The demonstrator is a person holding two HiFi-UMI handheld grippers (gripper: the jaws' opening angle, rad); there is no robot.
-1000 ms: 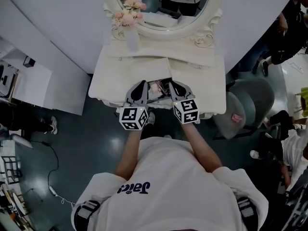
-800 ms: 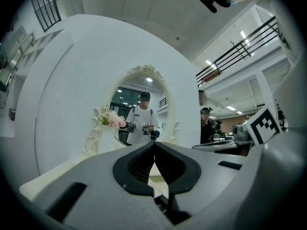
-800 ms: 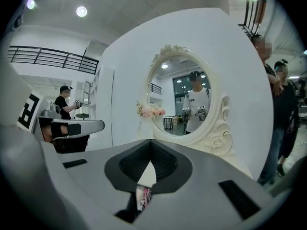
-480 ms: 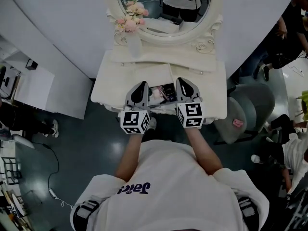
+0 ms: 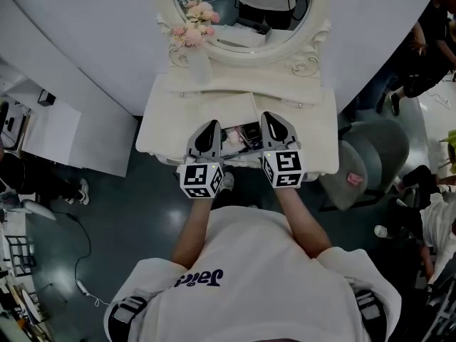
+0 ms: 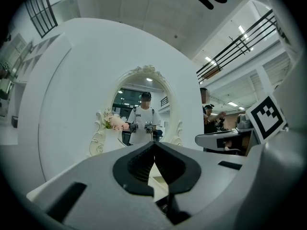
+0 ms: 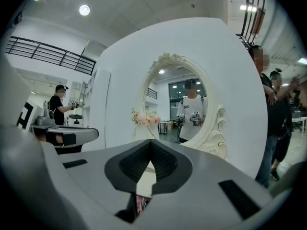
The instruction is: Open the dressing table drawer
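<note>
The cream dressing table (image 5: 160,130) stands under an oval mirror (image 5: 242,9). Its middle drawer (image 5: 241,135) is pulled out, and pink and dark things show inside it. My left gripper (image 5: 207,127) hangs over the drawer's left part, my right gripper (image 5: 271,117) over its right part, both pointing at the mirror. In the left gripper view the left gripper (image 6: 154,145) has its jaws met at the tip, with nothing between them. The right gripper (image 7: 151,143) is shut the same way in the right gripper view, holding nothing. Neither touches the drawer.
A vase of pink flowers (image 5: 192,38) stands at the table's back left. A grey chair (image 5: 367,159) stands close on the right, with people (image 5: 427,48) beyond it. A white cabinet (image 5: 57,130) stands to the left. My legs are just before the drawer.
Both grippers have lifted a little over the open drawer, the right one more. In the last half second they have kept almost still.
</note>
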